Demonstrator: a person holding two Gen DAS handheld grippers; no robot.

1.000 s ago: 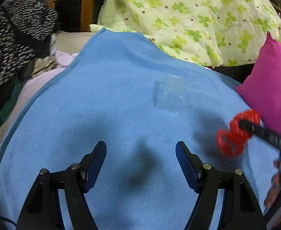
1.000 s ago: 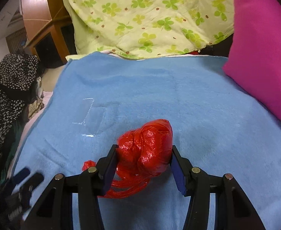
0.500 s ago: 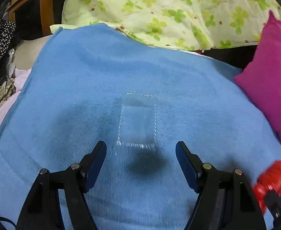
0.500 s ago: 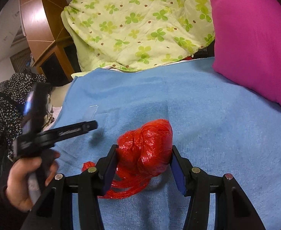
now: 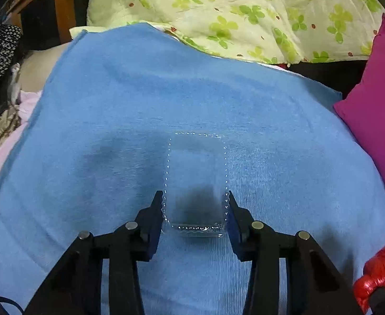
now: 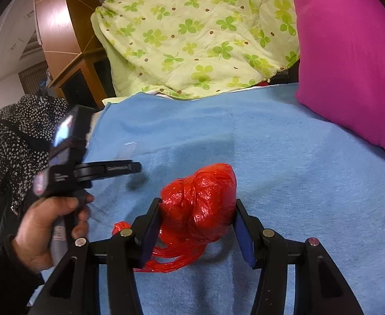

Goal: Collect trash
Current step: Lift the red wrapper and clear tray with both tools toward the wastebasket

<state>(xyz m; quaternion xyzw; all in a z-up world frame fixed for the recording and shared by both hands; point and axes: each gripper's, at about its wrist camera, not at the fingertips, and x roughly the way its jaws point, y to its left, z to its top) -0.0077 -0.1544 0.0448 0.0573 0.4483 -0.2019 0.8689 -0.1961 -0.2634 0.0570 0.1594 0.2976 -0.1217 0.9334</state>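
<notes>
Blue terry cloth [image 5: 118,120] covers the bed, with its left edge dropping to pale bedding and a speckled black garment [image 6: 16,141]; a clover-print quilt [image 5: 245,8] bounds the far edge and a magenta pillow [image 6: 350,60] the right. Open cloth lies ahead of both tools. The left gripper [image 5: 195,204] is closing, its blue pads at the sides of a clear plastic tray [image 5: 195,173] lying on the cloth; contact looks likely but I can't be sure. The right gripper [image 6: 198,210] clamps a crumpled red plastic bag [image 6: 200,197]. Small white lettering on the left tool's arm is unreadable.
</notes>
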